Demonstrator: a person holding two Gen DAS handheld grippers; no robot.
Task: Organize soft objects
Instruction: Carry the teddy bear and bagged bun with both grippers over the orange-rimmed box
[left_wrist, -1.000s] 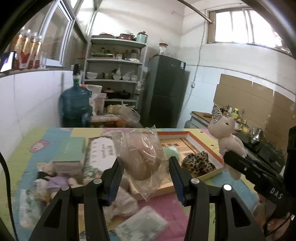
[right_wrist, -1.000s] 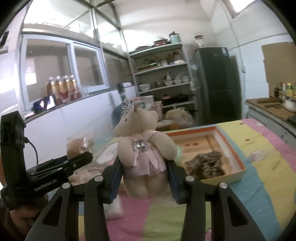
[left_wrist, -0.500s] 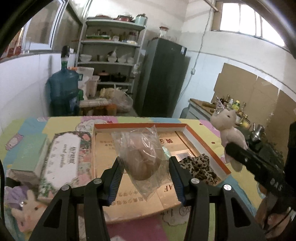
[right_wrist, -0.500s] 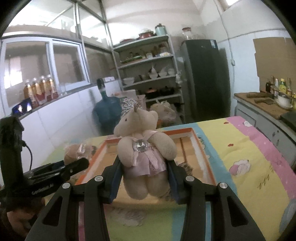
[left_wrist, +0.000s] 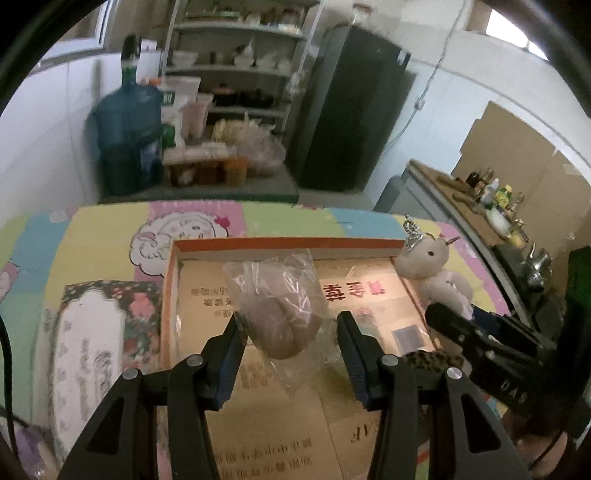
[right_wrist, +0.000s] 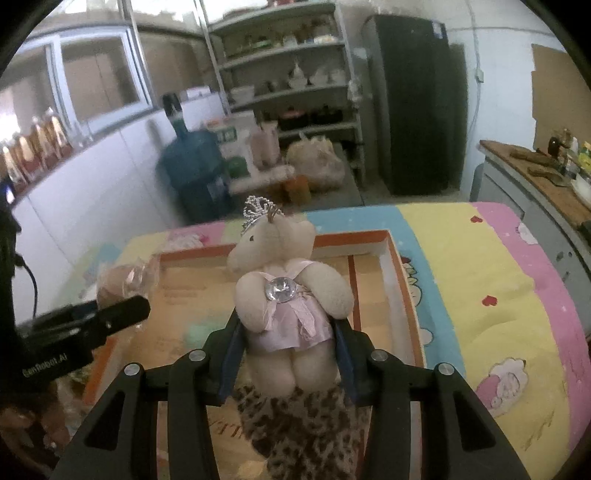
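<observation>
L gripper (left_wrist: 290, 341) is clamped on a bagged plush (left_wrist: 280, 314), holding it up over the orange-rimmed box (left_wrist: 288, 244); the R gripper (right_wrist: 288, 343) squeezes a crowned bear (right_wrist: 286, 295) by the waist, over the same box and right above a leopard-print piece (right_wrist: 306, 424) already lying inside. Risks, as I see it: the bag's plastic is loose and slick, so the L grip may have mostly film, not the toy itself, and the toy could slide out or drop w/ a jerk. Bear is top-heavy above the jaws, so it could tip fwd on release and land on the rim or outside the box. Both tools sit close over one box, so a clash is possible if they go down together. Writing: "DAS" on the R tool body as seen from the L cam; "GenRobot.AI" on the L tool from the R cam; red Chinese characters on the box floor, upside down, not legible enough to read. A floral card (left_wrist: 92, 350) beside the box has script too blurred to read.
</observation>
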